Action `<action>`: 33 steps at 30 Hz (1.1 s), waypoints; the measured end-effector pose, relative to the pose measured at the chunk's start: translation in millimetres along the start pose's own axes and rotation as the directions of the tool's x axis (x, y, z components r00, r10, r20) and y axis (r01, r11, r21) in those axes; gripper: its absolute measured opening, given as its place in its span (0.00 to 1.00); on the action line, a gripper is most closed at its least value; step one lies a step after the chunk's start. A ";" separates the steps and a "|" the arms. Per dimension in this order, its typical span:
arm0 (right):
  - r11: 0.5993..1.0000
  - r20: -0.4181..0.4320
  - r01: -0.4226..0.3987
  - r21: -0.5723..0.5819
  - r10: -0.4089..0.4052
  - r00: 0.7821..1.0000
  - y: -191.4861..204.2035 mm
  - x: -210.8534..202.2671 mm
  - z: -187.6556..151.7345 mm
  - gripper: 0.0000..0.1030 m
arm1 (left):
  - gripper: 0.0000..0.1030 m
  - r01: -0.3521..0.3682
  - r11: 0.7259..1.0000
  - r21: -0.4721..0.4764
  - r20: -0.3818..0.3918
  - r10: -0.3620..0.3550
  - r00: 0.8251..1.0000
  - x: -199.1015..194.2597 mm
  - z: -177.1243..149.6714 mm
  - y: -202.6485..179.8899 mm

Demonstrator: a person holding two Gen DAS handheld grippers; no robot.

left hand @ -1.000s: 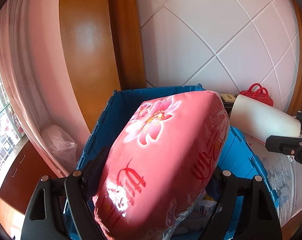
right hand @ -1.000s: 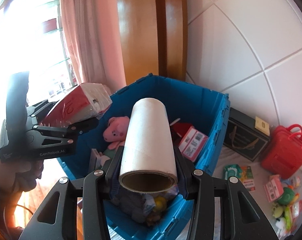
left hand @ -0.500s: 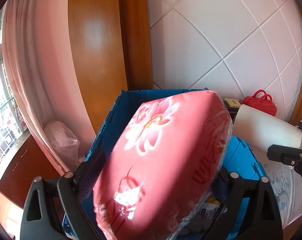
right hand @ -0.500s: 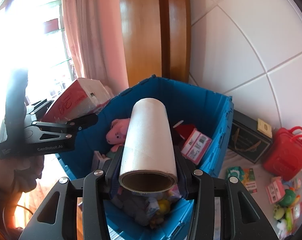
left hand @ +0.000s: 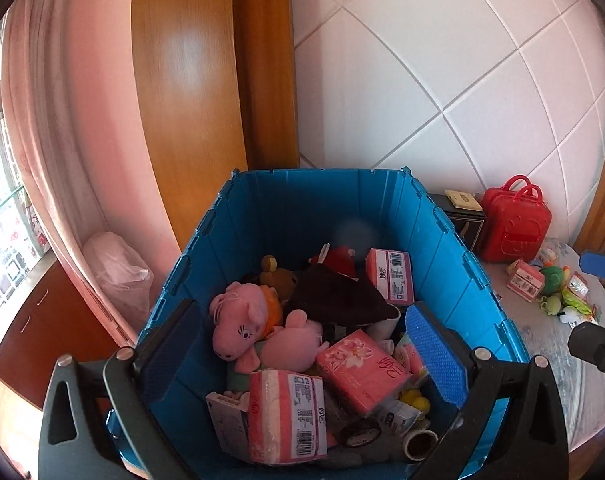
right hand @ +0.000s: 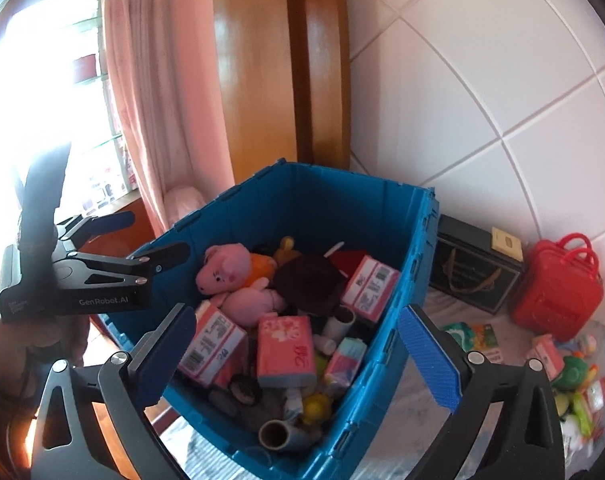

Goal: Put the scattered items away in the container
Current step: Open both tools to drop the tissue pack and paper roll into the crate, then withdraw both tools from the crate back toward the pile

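The blue crate (left hand: 442, 248) (right hand: 406, 248) holds pink plush pigs (left hand: 238, 320), tissue packs and other items. A floral pink tissue pack (left hand: 362, 368) and a cardboard tube (right hand: 276, 434) lie among them. My left gripper (left hand: 302, 352) hangs open over the crate's near end with nothing between its blue pads; it also shows at the left of the right wrist view (right hand: 142, 238). My right gripper (right hand: 298, 360) is above the crate's near corner. Its jaws are opening, now wide apart and empty.
A red toy suitcase (right hand: 558, 284) and a dark box (right hand: 474, 264) stand right of the crate by the tiled wall. Several small toys and packs (right hand: 570, 368) lie scattered on the table at right. Pink curtain and a plastic bag (left hand: 118, 268) are at left.
The left gripper let go of the large pink pack, which dropped into the crate. The right gripper opened and its cardboard tube fell in too.
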State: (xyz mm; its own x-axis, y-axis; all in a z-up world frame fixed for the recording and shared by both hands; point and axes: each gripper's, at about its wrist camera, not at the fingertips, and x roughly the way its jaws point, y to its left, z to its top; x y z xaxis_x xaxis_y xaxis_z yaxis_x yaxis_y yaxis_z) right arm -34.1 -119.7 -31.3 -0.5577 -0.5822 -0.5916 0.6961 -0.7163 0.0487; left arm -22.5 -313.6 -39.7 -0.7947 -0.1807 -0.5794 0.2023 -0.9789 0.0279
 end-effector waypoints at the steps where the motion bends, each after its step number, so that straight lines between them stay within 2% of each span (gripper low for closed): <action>1: 1.000 -0.003 0.006 0.011 -0.006 1.000 -3.3 -2.5 -2.6 1.00 | 1.00 0.000 1.000 0.008 -0.001 0.000 1.000 -0.4 -0.2 -5.3; 8: 0.998 0.013 0.039 0.053 -0.040 0.999 -27.0 -30.5 -19.2 1.00 | 1.00 0.004 0.998 0.056 0.010 -0.004 1.000 -13.0 -0.9 -46.0; 14: 0.993 0.024 0.068 0.097 -0.071 0.997 -61.2 -67.0 -42.8 1.00 | 1.00 0.029 0.994 0.103 0.003 -0.030 1.000 -22.5 -0.1 -101.1; 19: 0.984 0.009 0.103 0.143 -0.105 0.994 -99.1 -96.7 -66.4 1.00 | 1.00 0.023 0.991 0.133 -0.031 -0.019 0.999 -29.0 -4.3 -154.4; 24: 0.975 0.001 0.136 0.177 -0.138 0.990 -131.9 -125.4 -89.2 1.00 | 1.00 0.084 0.984 0.155 -0.061 -0.075 0.995 -40.0 -9.7 -206.4; 33: 0.956 -0.008 0.188 0.227 -0.191 0.982 -177.2 -174.8 -123.2 1.00 | 1.00 0.105 0.982 0.155 -0.084 -0.093 0.992 -65.6 -21.6 -267.2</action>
State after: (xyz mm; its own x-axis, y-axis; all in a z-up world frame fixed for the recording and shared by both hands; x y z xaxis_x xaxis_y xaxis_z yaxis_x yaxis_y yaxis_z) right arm -4.2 156.4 -35.7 -0.6765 -0.4315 -0.5967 0.4579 -0.8812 0.1181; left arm -12.1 -38.1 -26.7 -0.7593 -0.0800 -0.6458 0.0261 -0.9954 0.0926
